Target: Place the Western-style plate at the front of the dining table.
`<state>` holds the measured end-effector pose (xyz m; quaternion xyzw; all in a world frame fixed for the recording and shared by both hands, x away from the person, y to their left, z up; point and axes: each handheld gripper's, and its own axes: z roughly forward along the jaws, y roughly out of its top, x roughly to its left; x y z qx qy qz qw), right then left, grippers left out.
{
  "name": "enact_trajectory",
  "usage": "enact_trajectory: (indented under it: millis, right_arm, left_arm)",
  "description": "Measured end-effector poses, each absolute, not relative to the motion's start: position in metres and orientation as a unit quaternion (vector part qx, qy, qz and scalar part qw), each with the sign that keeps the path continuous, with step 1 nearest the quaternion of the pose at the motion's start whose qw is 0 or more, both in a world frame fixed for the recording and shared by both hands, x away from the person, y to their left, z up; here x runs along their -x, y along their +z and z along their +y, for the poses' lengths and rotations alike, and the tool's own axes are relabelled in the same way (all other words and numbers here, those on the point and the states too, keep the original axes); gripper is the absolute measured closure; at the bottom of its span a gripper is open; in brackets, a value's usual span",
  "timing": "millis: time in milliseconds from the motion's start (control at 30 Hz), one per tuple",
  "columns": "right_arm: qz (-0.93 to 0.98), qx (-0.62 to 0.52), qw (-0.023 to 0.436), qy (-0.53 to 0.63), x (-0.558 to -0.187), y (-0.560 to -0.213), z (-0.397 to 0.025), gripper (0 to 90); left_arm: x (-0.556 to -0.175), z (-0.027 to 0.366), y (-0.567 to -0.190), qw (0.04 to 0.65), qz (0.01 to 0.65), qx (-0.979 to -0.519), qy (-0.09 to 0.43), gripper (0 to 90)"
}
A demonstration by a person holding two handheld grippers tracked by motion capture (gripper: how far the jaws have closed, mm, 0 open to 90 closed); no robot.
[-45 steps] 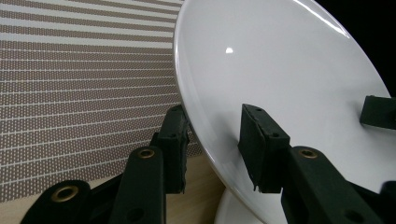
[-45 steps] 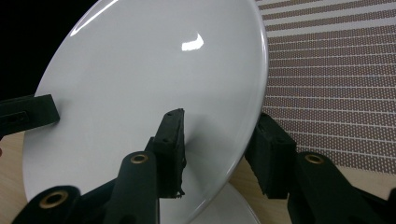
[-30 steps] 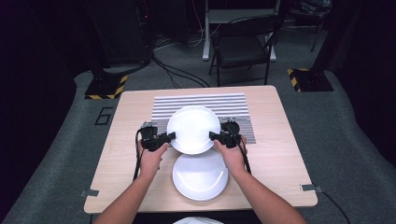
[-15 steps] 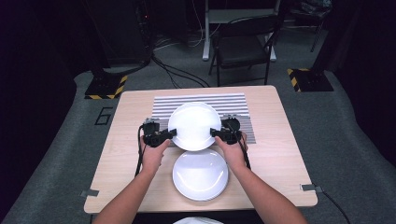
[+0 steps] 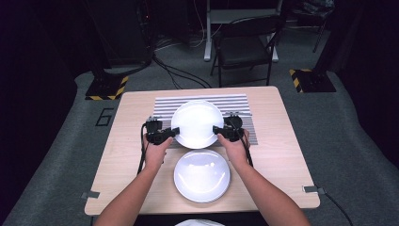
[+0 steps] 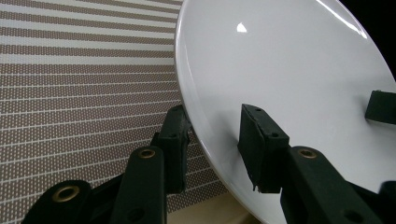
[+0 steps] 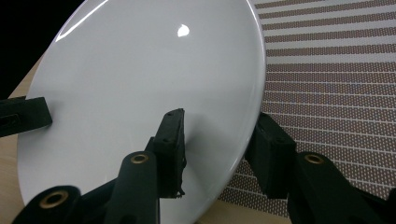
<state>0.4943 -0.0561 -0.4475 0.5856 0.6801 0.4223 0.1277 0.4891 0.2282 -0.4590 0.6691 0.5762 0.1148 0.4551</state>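
A white plate point(image 5: 197, 124) hangs over the striped mat point(image 5: 164, 106), held at both sides. My left gripper point(image 5: 173, 133) is shut on its left rim and my right gripper point(image 5: 218, 130) on its right rim. In the left gripper view the rim of the plate point(image 6: 289, 70) runs between my jaws, left gripper point(image 6: 217, 144), with the mat point(image 6: 70, 84) below. The right gripper view has the plate point(image 7: 154, 70) tilted between the jaws of my right gripper point(image 7: 222, 149). A second white plate point(image 5: 202, 175) lies on the table nearer the person.
The wooden table point(image 5: 282, 141) has bare wood to the left and right of the mat. The edge of another white plate point(image 5: 200, 222) peeks in at the bottom. A dark chair point(image 5: 244, 47) and floor cables stand beyond the table's far edge.
Both grippers have carried the held plate a little farther from the person, over the mat. The near plate has stayed put.
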Motion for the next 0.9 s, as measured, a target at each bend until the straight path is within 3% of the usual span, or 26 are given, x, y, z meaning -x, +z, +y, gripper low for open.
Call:
enact_trajectory:
  millis: [900]
  right_arm:
    - [0.673,-0.608,0.122,0.404,-0.524,-0.479,-0.053,58.2]
  left_arm:
    - [-0.516,0.227,-0.487,0.443,0.59,-0.666,0.112,65.7]
